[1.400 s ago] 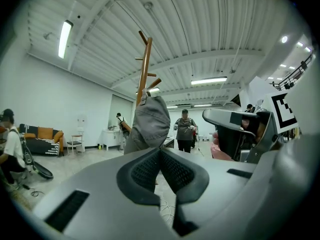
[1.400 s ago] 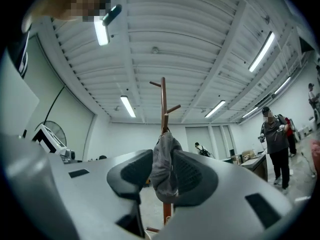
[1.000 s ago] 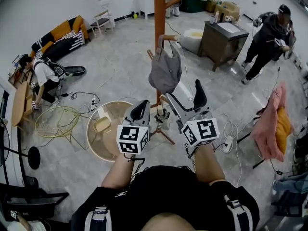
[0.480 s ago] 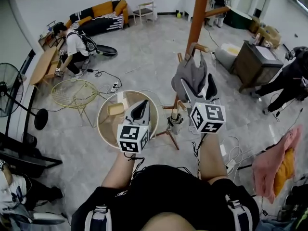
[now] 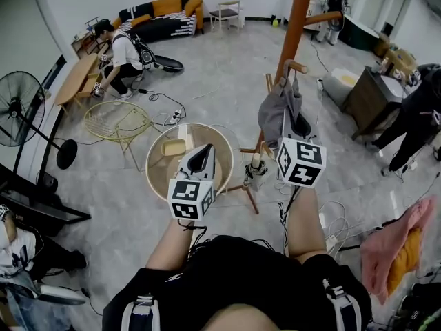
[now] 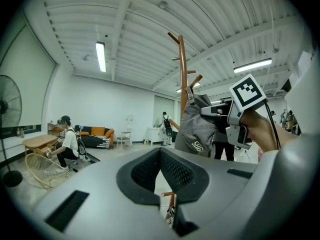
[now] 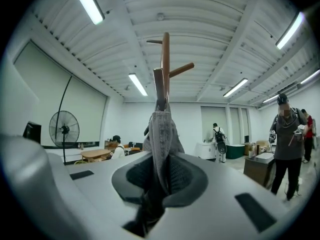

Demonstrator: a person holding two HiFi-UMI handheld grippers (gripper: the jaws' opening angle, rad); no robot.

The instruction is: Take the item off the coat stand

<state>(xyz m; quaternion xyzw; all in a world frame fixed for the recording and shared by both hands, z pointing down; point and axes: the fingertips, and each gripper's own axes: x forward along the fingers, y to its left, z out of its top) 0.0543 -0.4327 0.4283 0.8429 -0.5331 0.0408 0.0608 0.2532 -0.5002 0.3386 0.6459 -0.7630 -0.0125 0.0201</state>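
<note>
A grey cloth item [image 5: 273,113] hangs by its strap from a peg [image 5: 295,66] of the wooden coat stand [image 5: 298,18]. My right gripper [image 5: 295,124] is up against it, jaws closing. In the right gripper view the grey fabric [image 7: 161,129] runs down between the pads, pinched there, below the stand's pole [image 7: 165,64]. My left gripper [image 5: 201,160] hovers lower and to the left, shut and holding nothing. The left gripper view shows its jaws [image 6: 161,156] together, and beyond them the grey item [image 6: 196,129] with the right gripper [image 6: 212,113] on it.
A round wooden table [image 5: 160,182] stands just left of the stand's base, a yellow wire chair [image 5: 117,120] beyond it. A fan [image 5: 16,106] is at far left. A person crouches [image 5: 125,52] at the back; another stands [image 5: 412,113] by a dark cabinet [image 5: 364,94]. Cables [image 5: 337,214] cross the floor.
My right gripper has risen to the hanging grey item and its wide-open jaws have closed on the fabric. The left gripper has stayed put. The head view has swung to the left.
</note>
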